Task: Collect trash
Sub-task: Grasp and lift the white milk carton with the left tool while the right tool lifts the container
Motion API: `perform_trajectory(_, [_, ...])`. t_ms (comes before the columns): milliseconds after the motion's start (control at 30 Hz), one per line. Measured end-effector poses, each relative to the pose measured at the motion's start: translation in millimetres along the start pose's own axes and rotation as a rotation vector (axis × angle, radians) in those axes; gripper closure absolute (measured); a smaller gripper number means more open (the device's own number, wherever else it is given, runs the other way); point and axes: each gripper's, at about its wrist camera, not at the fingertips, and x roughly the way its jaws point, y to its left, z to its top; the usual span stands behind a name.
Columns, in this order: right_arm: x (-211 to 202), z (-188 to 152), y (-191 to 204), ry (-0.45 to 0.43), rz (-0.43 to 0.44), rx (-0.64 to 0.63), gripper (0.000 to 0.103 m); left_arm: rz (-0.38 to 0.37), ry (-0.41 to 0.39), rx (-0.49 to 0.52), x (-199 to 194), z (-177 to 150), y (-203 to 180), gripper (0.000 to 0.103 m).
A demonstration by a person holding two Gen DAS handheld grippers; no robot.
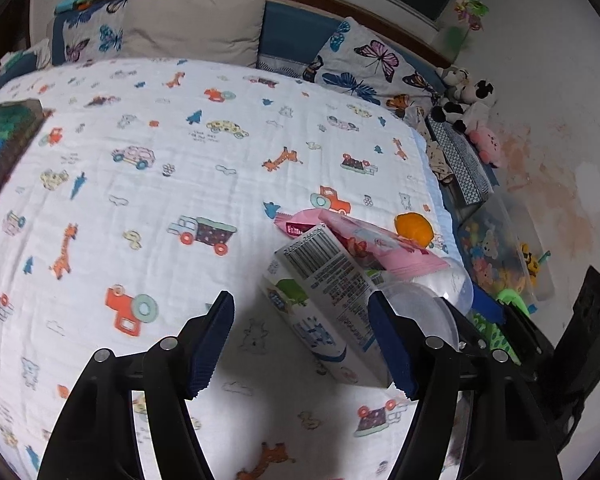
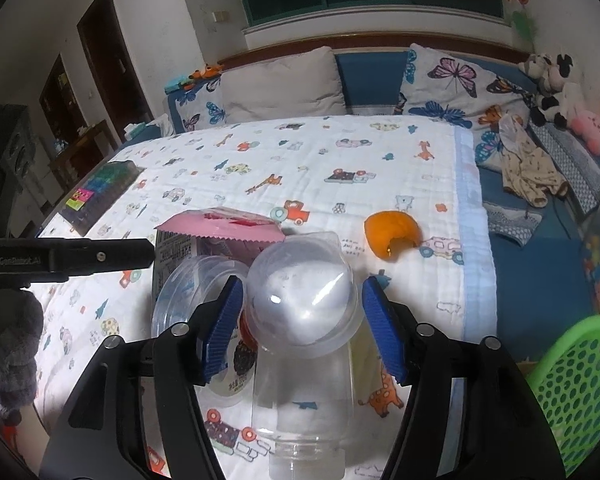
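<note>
trash pile on bed, both tools spread

left tool [image 1: 302, 344] apart, nothing gripped, milk carton [image 1: 332, 300] by its right finger. right tool [image 2: 302, 320] apart, straddling a clear plastic bottle [image 2: 304, 344], not clamped. pink wrapper [image 2: 228, 230], orange peel [image 2: 392, 236] on the bed quilt [image 1: 140, 184]. green basket [image 2: 580, 384] at bedside.

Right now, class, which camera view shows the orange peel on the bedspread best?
The right wrist view: the orange peel lies unobstructed, its curved shape whole. In the left wrist view it is smaller, and the pink wrapper hides its near edge.
</note>
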Motion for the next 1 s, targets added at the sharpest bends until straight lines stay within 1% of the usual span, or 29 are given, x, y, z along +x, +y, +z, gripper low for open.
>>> perform_trajectory(100, [5, 0, -1, 0.005, 0.008, -0.005, 0.04, 0.007, 0.003, -0.005, 5, 2, -5, 0.036])
perform_trajectory(133, [7, 0, -1, 0.01, 0.011, -0.006, 0.042, 0.009, 0.006, -0.007, 7, 3, -6, 0.036])
perform_trajectory(267, [4, -3, -2, -0.005, 0.005, -0.001, 0.044, 0.024, 0.018, -0.012, 14, 5, -10, 0.036])
perform_trajectory(500, [-24, -4, -10, -0.061, 0.007, 0.033, 0.044, 0.046, 0.023, -0.064, 25, 8, -13, 0.036])
perform_trajectory(600, [-36, -7, -12, -0.075, -0.001, 0.035, 0.044, 0.033, 0.037, -0.086, 27, 8, -16, 0.036])
perform_trajectory(733, [-49, -12, -16, -0.092, -0.006, 0.056, 0.044, 0.042, 0.048, -0.093, 32, 9, -23, 0.036])
perform_trajectory(833, [-57, -17, -19, -0.1, -0.011, 0.068, 0.044, 0.067, 0.054, -0.102, 38, 9, -24, 0.036])
perform_trajectory(900, [-63, -19, -20, -0.105, -0.016, 0.079, 0.044, 0.074, 0.075, -0.124, 44, 9, -21, 0.036])
perform_trajectory(967, [-68, -23, -22, -0.111, -0.018, 0.091, 0.044, 0.071, 0.087, -0.142, 49, 8, -18, 0.037])
perform_trajectory(1000, [-71, -25, -23, -0.112, -0.022, 0.096, 0.044, 0.068, 0.079, -0.14, 48, 7, -18, 0.04])
